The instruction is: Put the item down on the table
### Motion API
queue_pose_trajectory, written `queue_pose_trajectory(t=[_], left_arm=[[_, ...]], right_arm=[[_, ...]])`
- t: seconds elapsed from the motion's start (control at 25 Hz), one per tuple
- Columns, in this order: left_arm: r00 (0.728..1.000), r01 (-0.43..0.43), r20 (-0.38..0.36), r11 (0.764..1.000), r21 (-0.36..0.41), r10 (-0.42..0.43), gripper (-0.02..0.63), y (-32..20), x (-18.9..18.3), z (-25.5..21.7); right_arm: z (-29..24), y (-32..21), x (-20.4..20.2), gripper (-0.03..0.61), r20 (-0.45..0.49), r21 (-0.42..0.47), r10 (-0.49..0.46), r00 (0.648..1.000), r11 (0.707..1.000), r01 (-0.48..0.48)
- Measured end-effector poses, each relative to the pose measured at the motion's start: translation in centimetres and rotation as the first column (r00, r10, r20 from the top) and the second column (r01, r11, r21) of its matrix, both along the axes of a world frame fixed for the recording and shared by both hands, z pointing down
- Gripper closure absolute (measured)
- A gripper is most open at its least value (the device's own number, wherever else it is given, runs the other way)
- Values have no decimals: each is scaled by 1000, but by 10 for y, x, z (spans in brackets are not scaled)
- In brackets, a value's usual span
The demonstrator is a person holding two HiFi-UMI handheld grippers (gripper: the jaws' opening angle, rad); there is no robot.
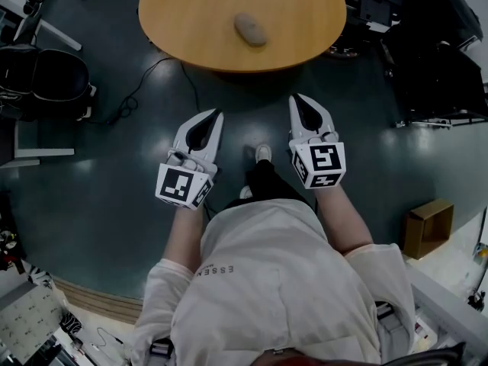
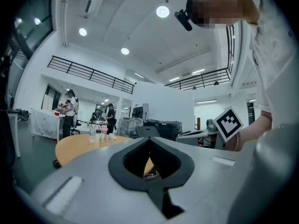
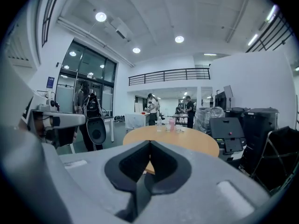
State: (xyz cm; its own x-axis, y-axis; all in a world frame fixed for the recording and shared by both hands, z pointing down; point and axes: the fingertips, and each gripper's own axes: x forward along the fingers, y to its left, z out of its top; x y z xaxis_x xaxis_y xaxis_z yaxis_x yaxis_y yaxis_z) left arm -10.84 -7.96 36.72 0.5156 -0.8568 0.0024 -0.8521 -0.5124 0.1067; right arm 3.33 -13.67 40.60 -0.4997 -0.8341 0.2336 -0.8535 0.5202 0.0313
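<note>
A grey-brown oval item (image 1: 250, 29) lies on the round wooden table (image 1: 191, 21), near its middle. Both grippers hang over the dark floor, short of the table's near edge. My left gripper (image 1: 217, 114) points at the table with its jaws together and nothing between them. My right gripper (image 1: 297, 97) is beside it, also shut and empty. In the left gripper view the left gripper (image 2: 149, 139) shows closed tips, with the table (image 2: 79, 146) beyond. The right gripper (image 3: 150, 143) also shows closed tips in its own view, facing the table (image 3: 187, 141). The item is not visible in either gripper view.
A black chair (image 1: 46, 75) stands at the left, with a cable (image 1: 145, 82) on the floor. Black equipment (image 1: 435, 59) is at the right and a cardboard box (image 1: 427, 227) lower right. Cups (image 3: 170, 125) stand at the table's far side. People stand in the background.
</note>
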Motion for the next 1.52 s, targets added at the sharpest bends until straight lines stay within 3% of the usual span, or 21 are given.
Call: queue_pose_trajectory(t=[0.48,1.12,1.52], left_arm=[[999,32,12,999,38,-32,597,104,0,-2],[999,31,31,996,85,-34,597,191,87,-21],[998,39,46,996,87,-43,597,212,105,-25]], right_arm=[[5,107,4,591,30,-29,-20,999,999,21],[-14,205,84,591,-6,0,-57,998,998,57],[-20,219,91,592,21,6,-83,996,997,83]])
